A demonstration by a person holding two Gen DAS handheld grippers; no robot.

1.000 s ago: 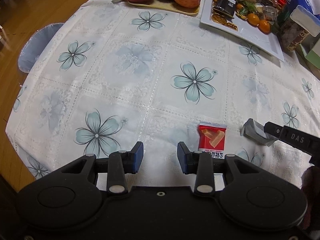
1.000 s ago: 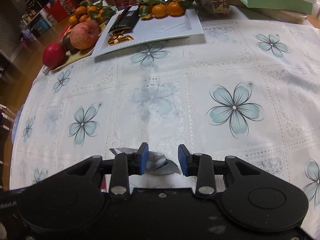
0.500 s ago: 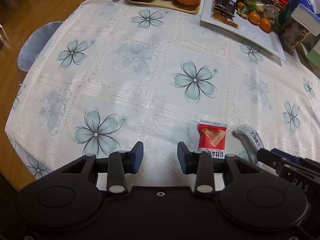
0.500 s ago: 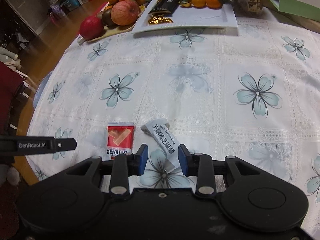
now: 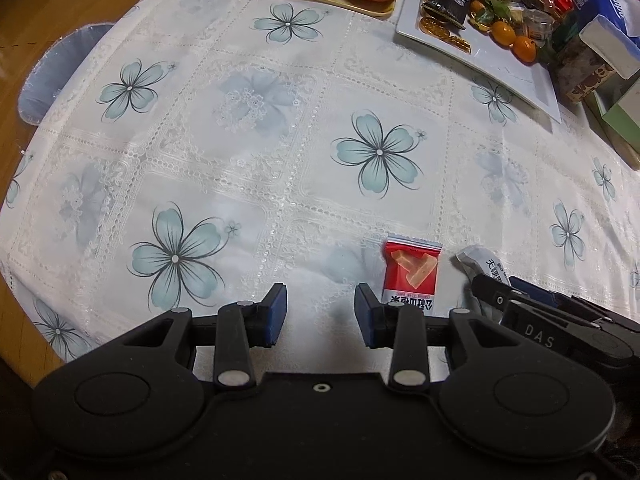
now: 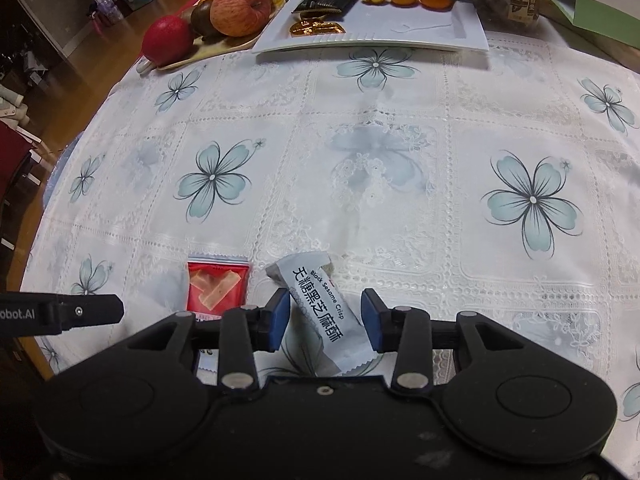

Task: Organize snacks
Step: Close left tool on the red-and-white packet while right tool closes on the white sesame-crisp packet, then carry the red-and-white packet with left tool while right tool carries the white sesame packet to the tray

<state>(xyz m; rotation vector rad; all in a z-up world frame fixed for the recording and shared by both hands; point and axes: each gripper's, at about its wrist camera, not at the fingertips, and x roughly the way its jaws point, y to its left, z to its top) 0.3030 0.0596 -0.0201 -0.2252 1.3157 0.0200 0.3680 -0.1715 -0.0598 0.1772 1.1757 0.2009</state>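
A white black-sesame-crisp packet [image 6: 320, 312] lies on the flowered tablecloth between the jaws of my right gripper [image 6: 324, 320]. Those jaws are opening and the pads stand just off the packet's sides. A red snack packet [image 6: 216, 288] lies flat right beside it on the left. In the left wrist view the red packet [image 5: 412, 276] sits just beyond the right finger of my left gripper [image 5: 320, 312], which is open with nothing between its pads. My right gripper [image 5: 500, 286] comes in from the right over the white packet [image 5: 486, 264].
At the back a white rectangular plate [image 6: 420, 32] holds a black packet, gold-wrapped sweets and tangerines. A fruit tray with apples [image 6: 240, 8] stands left of it. Boxes and jars [image 5: 600, 48] crowd the far right. A chair seat [image 5: 52, 76] shows past the table's left edge.
My right gripper carried the white packet down to the cloth beside the red packet, and its jaws have widened around it. The left gripper has kept still.
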